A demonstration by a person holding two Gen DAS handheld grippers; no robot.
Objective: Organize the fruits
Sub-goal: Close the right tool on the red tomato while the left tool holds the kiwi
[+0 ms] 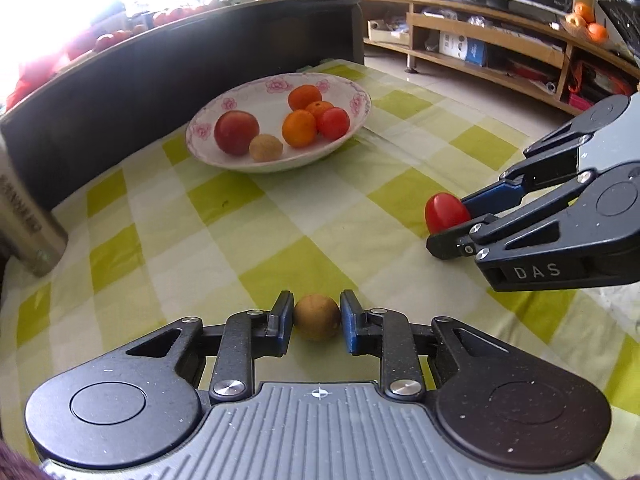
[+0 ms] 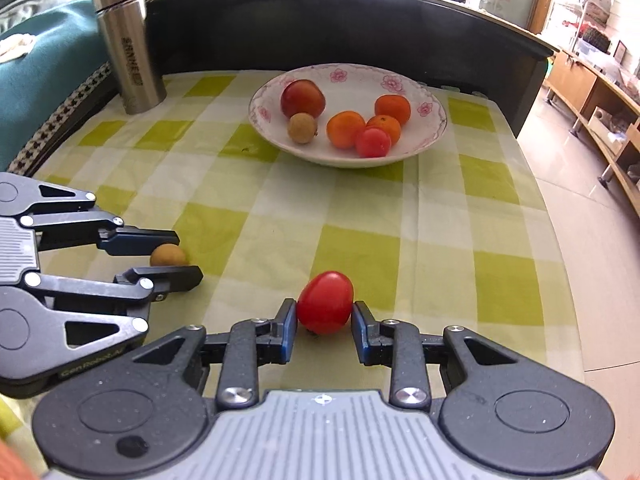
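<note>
Judging by what already sits in the bowl point(image 2: 434, 126), the sorting is mostly done: a large red fruit point(image 2: 303, 98), a small tan fruit point(image 2: 302, 128), three oranges point(image 2: 345, 129) and a small red tomato point(image 2: 373, 142) lie inside it, grouped toward its near side. Two pieces are left out on the desk point(image 2: 360, 216), both well short of the bowl on the checked cloth. Nearer than the bowl and to its left as the right wrist view shows it, the left gripper point(image 1: 317, 322) has its blue pads against both sides of a round brown fruit point(image 1: 317, 322), so it looks clamped on it, though the fruit seems to rest on the cloth. Nearer than the bowl and roughly in line with it in that same view, the right gripper point(image 2: 324, 326) brackets a red tomato point(image 2: 325, 303); its left pad touches the skin and its right pad is at the skin or a hair off, so I cannot tell whether that grip is fully closed. Neither piece appears lifted yet. What remains, as I read it, is to raise both and carry them forward to the bowl, setting them in the free space without knocking the pile. A steel flask point(image 2: 130, 46) stands to the left of the bowl, clear of either path.
</note>
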